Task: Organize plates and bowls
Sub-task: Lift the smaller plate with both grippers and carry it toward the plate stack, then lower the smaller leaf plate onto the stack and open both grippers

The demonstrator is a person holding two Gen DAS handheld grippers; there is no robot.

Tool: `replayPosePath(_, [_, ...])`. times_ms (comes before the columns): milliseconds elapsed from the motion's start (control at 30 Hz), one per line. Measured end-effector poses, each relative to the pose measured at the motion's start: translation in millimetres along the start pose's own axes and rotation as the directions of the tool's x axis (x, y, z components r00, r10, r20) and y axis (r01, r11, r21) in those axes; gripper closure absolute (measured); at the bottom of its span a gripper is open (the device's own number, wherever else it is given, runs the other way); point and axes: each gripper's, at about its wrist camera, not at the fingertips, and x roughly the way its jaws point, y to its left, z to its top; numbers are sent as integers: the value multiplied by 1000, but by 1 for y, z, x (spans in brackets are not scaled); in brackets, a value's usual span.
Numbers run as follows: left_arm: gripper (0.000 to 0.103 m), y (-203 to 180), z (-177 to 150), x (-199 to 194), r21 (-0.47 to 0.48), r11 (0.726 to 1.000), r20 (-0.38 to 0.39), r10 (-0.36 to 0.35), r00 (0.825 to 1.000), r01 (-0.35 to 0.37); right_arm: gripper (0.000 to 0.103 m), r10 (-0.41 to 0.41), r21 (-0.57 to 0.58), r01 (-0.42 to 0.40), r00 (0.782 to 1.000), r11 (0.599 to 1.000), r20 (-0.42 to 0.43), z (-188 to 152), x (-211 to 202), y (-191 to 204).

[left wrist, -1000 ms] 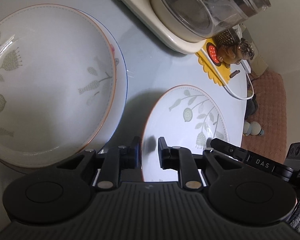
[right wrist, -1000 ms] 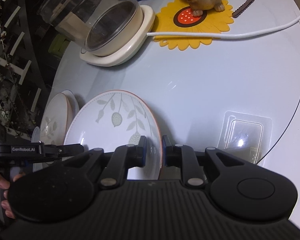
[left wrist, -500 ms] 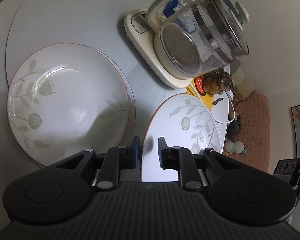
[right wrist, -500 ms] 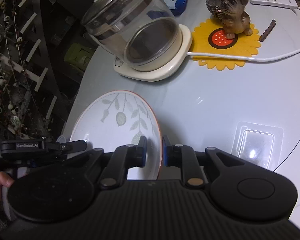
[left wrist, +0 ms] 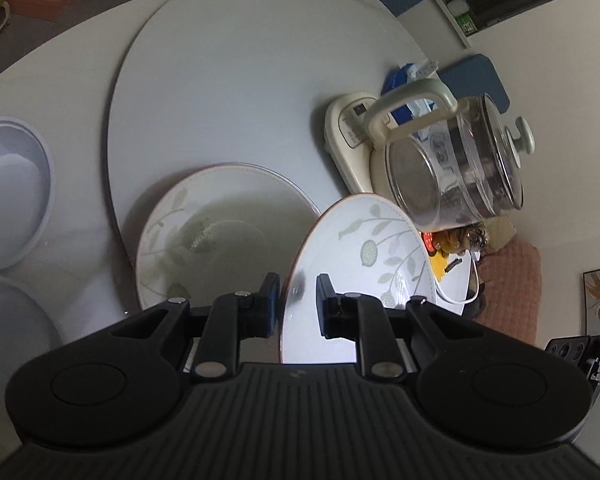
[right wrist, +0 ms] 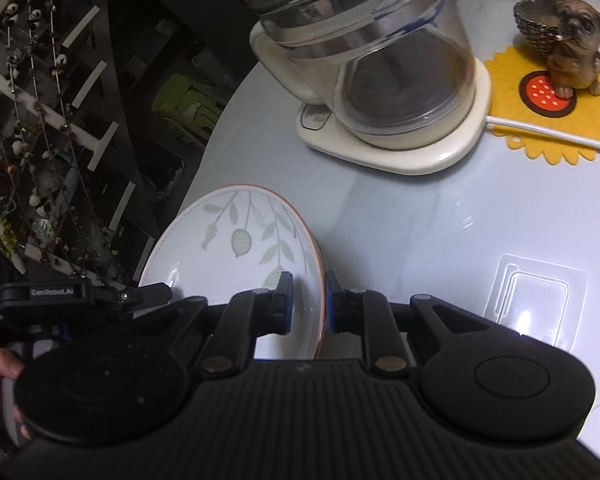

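Bare turntable (left wrist: 228,92) open beyond the large plate (left wrist: 220,232), glass kettle (left wrist: 452,168) blocking the right, two plastic bowls (left wrist: 8,192) crowding the left surface edge

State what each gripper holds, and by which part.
Both hold one leaf-patterned plate by its rim: left gripper and right gripper on opposite edges.

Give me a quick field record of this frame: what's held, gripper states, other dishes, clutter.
held item: leaf-pattern plate, gripped at opposite rims by both grippers, tilted, off the table
left gripper: shut on the plate rim
right gripper: shut on the plate rim
other dishes: stacked patterned plates on the turntable; translucent bowls at far left
clutter: glass kettle on its base, dog figurine on a sunflower mat
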Motion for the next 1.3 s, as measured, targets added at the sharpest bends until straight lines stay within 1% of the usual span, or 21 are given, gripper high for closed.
replayPosePath(100, [82,18,7,-9,-41,999,24,27,999,-26,84,5,-31,-5,1000,1000,-25,7,18,12])
replayPosePath(167, [82,29,10,-12,-64,997,37,38,999,-36,84,-5,-79,2,999,997,-40,11,29,22])
replayPosePath(233, [82,39,12,-10,-85,995,37,49,998,-45,84,-13,-108,8,999,994,-53,13,40,28])
replayPosePath(400, [82,57,13,-3,-103,991,20,85,996,-83,84,-10,-118,0,996,993,-86,17,61,31])
replayPosePath(633, [82,65,13,1,-137,984,10,118,993,-116,84,-22,-152,3,992,988,-124,16,74,35])
replayPosePath(833, [82,59,16,7,-121,981,1,153,988,-152,84,-35,-173,11,990,985,-136,13,77,34])
replayPosePath(967, [82,58,19,10,-113,980,-7,162,987,-162,84,-46,-188,20,990,982,-135,12,79,36])
replayPosePath(1033, [82,57,21,12,-113,977,-10,180,984,-180,84,-53,-190,27,989,982,-137,12,82,38])
replayPosePath(1200, [82,47,21,16,-57,972,-9,228,974,-228,84,-88,-211,58,987,976,-134,12,87,42])
replayPosePath(1300, [82,43,22,18,-26,969,-19,245,969,-246,84,-87,-216,58,988,975,-129,13,86,42])
